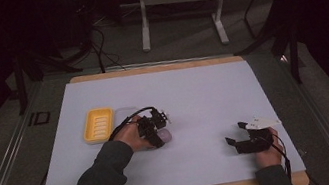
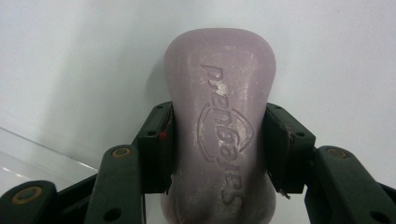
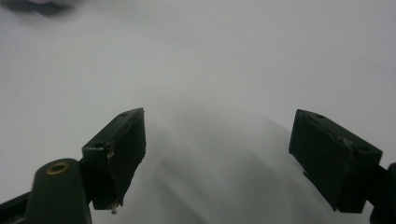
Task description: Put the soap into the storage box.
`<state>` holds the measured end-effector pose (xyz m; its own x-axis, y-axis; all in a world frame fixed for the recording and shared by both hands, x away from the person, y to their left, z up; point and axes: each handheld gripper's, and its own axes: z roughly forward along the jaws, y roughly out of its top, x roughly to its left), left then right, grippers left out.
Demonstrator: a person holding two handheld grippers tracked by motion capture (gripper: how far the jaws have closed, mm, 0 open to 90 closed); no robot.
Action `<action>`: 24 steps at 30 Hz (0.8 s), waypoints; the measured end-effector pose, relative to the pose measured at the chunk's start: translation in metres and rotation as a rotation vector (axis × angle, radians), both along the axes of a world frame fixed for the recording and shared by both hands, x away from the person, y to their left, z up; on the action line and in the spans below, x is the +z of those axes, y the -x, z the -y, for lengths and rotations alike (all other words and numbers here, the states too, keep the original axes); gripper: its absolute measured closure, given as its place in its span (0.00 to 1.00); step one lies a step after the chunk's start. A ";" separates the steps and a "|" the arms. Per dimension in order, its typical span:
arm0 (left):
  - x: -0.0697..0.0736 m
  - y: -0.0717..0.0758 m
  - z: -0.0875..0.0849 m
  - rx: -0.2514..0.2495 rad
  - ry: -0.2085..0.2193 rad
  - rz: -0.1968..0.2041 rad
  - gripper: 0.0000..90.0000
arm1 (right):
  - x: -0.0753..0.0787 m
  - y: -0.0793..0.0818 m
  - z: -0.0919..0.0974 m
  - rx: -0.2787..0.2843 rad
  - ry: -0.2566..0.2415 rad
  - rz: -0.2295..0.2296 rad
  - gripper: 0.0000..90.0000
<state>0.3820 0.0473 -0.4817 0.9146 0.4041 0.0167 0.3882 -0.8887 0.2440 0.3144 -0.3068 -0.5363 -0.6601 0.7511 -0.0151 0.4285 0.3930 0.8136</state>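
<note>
The counter (image 1: pixel 202 86) carried a white sheet over a wooden edge. A pale purple soap bar (image 2: pixel 219 121) lay on that sheet near the counter's middle, with a raised brand mark on its upper face. The left gripper (image 2: pixel 218 147) was clamped on the soap bar, one black pad pressed against each long side at the bar's narrowed waist. In the high view the left hand (image 1: pixel 132 136) held that gripper low over the sheet, the bar showing just at its tip. A yellow soap dish (image 1: pixel 98 125) with a ribbed floor sat just to the left of the soap bar, apart from it. A clear lid or tray (image 1: pixel 125 113) lay between the dish and the left hand; its exact form could not be made out. The right gripper (image 3: pixel 217 156) stood released, its jaws wide apart with nothing but bare sheet between them. It rested well to the right of the soap bar, near the counter's front edge, held by the right hand (image 1: pixel 266 154).
</note>
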 end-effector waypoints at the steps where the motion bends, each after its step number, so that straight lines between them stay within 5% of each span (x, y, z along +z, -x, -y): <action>1: 0.001 0.000 -0.001 0.005 0.004 -0.002 0.55 | 0.000 0.000 0.000 0.000 0.001 0.000 0.20; 24: 0.012 -0.008 -0.020 0.089 0.030 -0.003 0.55 | 0.000 0.000 0.000 0.000 0.001 -0.001 0.20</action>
<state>0.3900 0.0668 -0.4693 0.8751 0.4839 0.0004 0.4660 -0.8431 0.2685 0.3145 -0.3066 -0.5364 -0.6602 0.7510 -0.0155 0.4290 0.3939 0.8129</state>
